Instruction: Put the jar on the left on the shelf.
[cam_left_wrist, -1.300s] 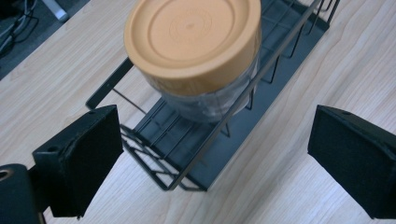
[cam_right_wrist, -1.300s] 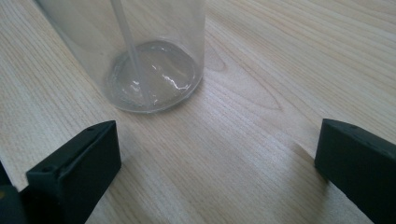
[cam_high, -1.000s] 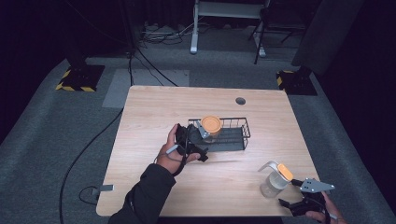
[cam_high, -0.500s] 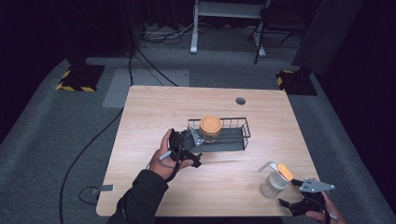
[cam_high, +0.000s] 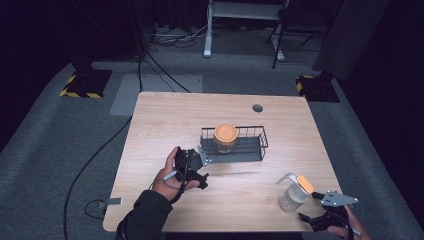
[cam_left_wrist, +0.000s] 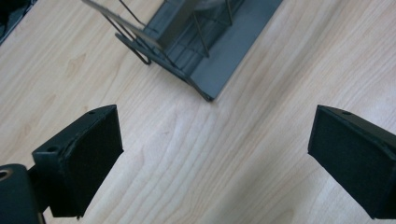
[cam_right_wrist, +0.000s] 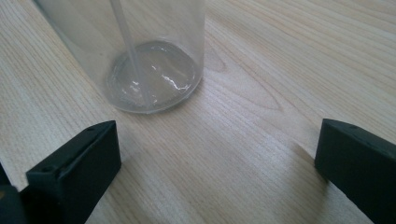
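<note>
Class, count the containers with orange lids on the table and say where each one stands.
2. One jar stands inside the wire basket; one clear bottle stands near the table's front right, before the right gripper.

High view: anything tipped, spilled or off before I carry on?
Nothing stands out. The jar stands upright in the basket, lid on. The bottle stands upright near the right tongs, with no liquid on the table. Both tongs are open and empty.

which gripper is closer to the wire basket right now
Left. The left gripper, jaws open, sits just off the wire basket at its near left corner, not touching. The right gripper, also open, is at the table's near right edge beside the clear bottle.
</note>
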